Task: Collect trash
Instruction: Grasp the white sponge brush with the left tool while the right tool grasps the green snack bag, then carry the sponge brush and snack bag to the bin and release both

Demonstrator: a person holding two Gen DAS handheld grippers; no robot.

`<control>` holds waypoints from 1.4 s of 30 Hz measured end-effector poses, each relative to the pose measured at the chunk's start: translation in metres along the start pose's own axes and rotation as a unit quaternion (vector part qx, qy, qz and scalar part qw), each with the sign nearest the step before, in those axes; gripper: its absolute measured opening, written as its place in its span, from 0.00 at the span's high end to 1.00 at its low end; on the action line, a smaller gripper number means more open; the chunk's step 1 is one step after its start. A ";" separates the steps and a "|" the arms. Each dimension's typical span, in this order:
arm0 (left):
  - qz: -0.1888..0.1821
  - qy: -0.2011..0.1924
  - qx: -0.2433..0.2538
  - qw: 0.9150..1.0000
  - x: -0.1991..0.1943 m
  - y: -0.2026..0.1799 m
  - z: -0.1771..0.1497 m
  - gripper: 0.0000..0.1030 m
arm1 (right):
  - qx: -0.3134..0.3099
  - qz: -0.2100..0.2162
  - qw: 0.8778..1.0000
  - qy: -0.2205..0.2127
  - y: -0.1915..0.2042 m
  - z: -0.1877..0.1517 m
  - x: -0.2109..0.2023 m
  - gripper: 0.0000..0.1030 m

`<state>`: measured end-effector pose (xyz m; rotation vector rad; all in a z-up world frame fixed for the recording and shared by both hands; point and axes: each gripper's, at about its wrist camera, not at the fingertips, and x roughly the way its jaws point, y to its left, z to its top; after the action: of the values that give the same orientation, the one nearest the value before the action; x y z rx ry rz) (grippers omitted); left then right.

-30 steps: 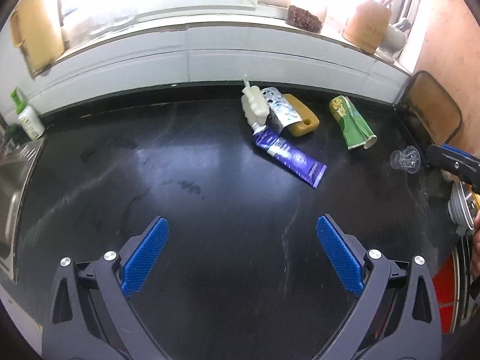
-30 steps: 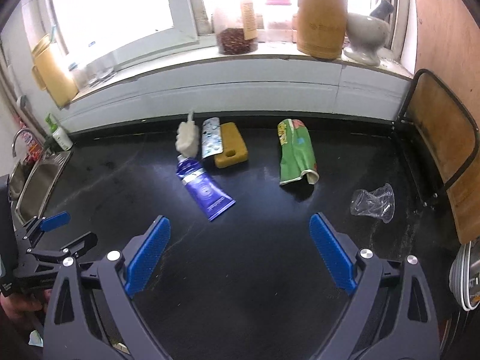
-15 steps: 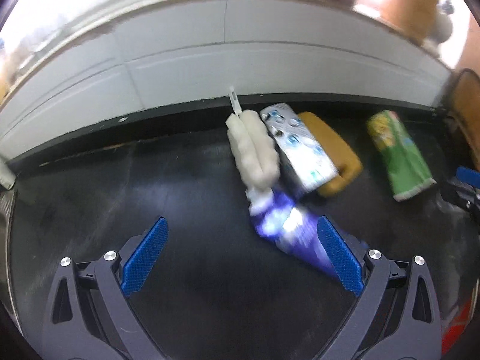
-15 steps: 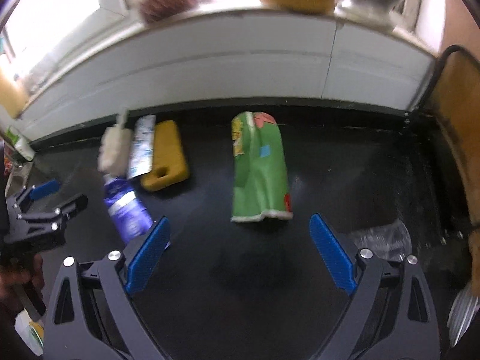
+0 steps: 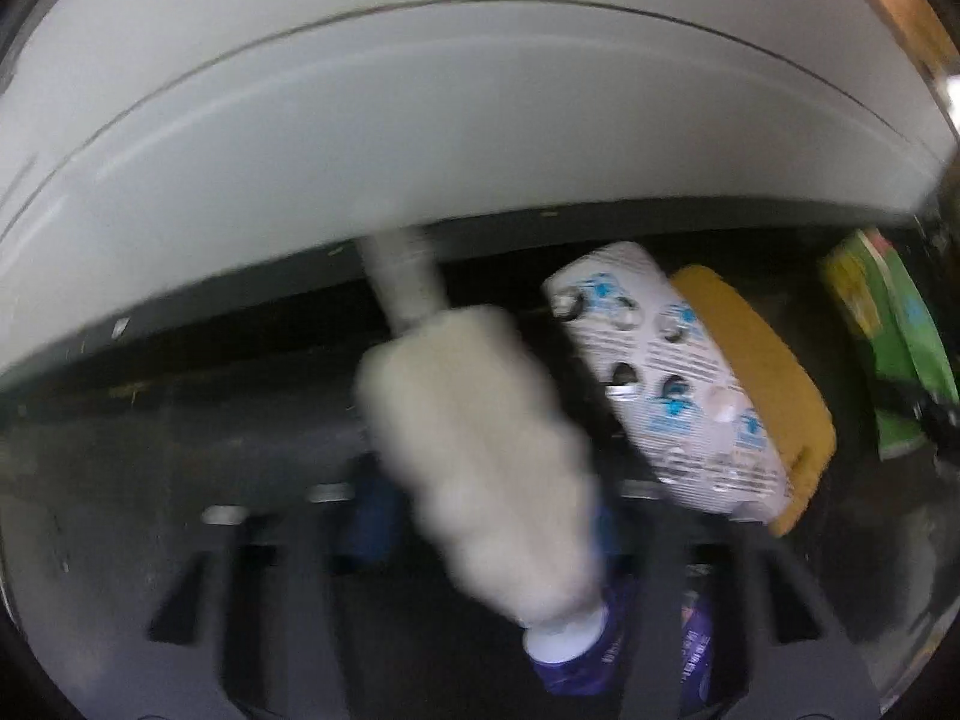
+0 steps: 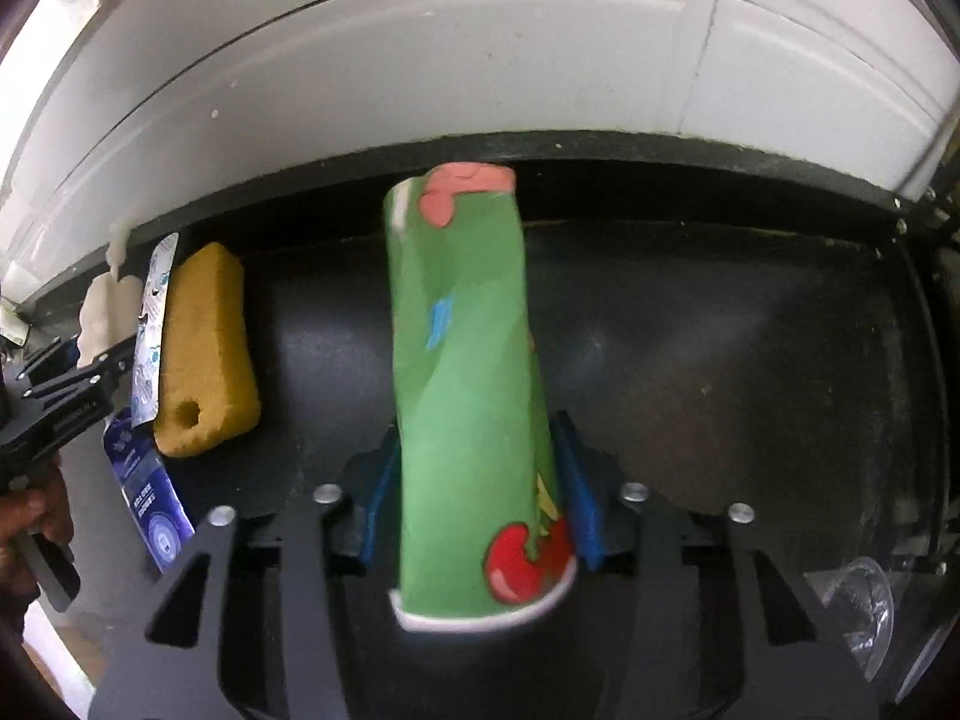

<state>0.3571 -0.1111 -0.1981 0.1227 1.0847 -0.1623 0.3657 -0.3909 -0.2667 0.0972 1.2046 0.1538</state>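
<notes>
The green paper cup [image 6: 468, 384] lies on its side on the black table [image 6: 720, 360], and it sits right between the two blue pads of the right claw [image 6: 474, 498]. Its long side runs away from the claw toward the white wall [image 6: 480, 60], with the open rim nearest the camera. The jaws of this claw are closing, and the pads look as if they touch the cup's sides near the rim end. So the cup is lined up well: a squeeze across its thin width looks like all it needs.

The left claw [image 5: 480, 516] is over by the white brush [image 5: 474, 450], which lies with its handle pointing at the wall. Its jaws are closing too, with the fluffy brush head between them, but the picture is blurry and I cannot tell if they grip it yet. A purple tube [image 5: 576, 654] lies under the brush, so the claw may catch both
</notes>
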 end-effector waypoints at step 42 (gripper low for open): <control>0.020 -0.061 -0.096 0.993 -0.278 0.043 -0.266 0.78 | -0.148 0.115 0.980 -0.060 0.216 -0.207 -0.182 0.66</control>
<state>0.0073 -0.0021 -0.0736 -0.0373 0.9690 -0.0286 0.0948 -0.2103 -0.1390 -0.0144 1.0355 0.5214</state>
